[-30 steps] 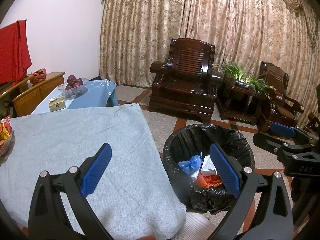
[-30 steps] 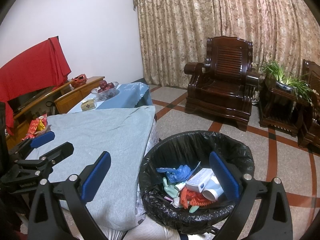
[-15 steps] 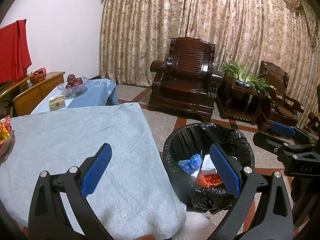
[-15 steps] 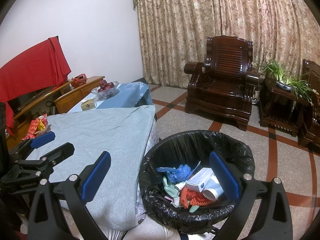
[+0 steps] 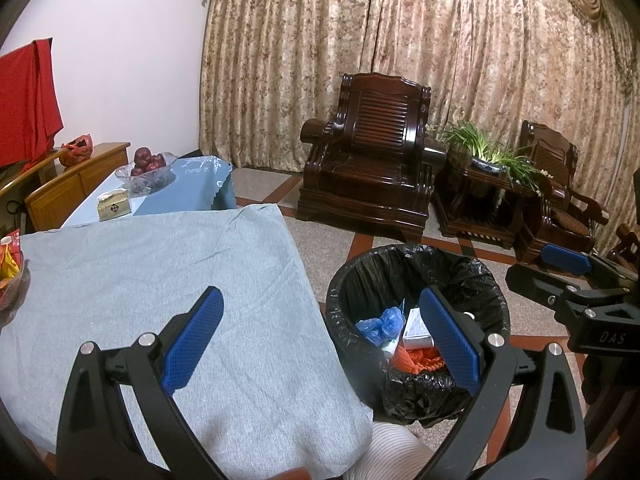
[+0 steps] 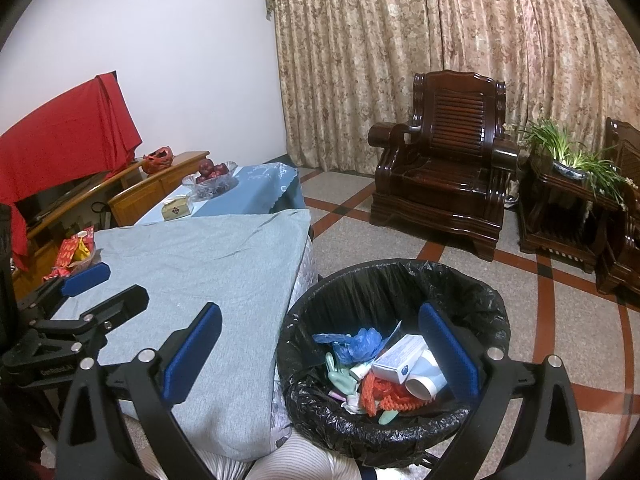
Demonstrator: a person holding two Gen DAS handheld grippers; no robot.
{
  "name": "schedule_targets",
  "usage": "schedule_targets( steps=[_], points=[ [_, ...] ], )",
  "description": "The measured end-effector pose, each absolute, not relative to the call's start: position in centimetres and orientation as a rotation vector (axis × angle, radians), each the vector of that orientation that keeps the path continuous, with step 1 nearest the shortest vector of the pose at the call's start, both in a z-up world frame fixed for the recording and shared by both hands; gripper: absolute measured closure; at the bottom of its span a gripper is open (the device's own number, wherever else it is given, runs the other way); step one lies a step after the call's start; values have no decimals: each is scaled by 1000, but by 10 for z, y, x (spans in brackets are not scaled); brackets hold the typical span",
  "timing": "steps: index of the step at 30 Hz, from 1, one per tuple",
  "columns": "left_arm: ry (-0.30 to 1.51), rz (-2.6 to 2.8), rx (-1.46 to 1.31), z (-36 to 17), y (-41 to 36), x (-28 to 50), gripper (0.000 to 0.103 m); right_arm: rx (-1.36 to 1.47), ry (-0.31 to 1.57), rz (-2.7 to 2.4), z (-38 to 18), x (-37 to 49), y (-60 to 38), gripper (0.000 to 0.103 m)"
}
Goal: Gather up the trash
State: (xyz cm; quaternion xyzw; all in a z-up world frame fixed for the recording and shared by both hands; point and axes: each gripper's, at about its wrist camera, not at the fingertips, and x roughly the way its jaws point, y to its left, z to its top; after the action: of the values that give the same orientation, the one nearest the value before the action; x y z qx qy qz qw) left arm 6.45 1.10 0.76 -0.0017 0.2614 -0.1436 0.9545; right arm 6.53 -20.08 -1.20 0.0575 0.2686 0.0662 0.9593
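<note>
Both tools were spread wide with nothing between the pads: the left tool (image 5: pixel 320 338) hung over the near edge of the surface (image 5: pixel 160 280), the right tool (image 6: pixel 320 350) sat over the bin (image 6: pixel 400 280) just beside it. All the trash I could make out was already in the bin: a crumpled blue bag (image 6: pixel 356 342), a white box (image 6: pixel 398 360), a white tube (image 6: pixel 426 380), some orange netting (image 6: pixel 384 396) and a pale green glove (image 6: pixel 340 376). Judging by looks, it's all light stuff. The bag and netting would be soft and squish flat, so pinch a bunched-up fold; the box is stiffer but would probably crush, so take it across the narrow sides; the tube looks smooth and might slip. The grey cloth on the surface looked bare apart from red and yellow snack packets (image 6: pixel 74 252) at the far left corner, and I can't tell if those count as trash; if they do, they're crinkly and light, grab an edge. For writing: "DAS" on the right tool's body as seen from the left wrist, and something like "GenRobot.AI" on the left one's body. The box had a blue round logo, too small to read.
</note>
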Motion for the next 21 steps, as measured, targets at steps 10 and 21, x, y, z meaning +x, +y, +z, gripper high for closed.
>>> schedule_targets(
  steps=[10,21],
  points=[
    [533,-291,-2,8,12,65,7,115,545,134,-14,64,-200,6],
    [537,-289,-6,8,16,65,7,115,548,134,-15,63,-198,6]
  ],
)
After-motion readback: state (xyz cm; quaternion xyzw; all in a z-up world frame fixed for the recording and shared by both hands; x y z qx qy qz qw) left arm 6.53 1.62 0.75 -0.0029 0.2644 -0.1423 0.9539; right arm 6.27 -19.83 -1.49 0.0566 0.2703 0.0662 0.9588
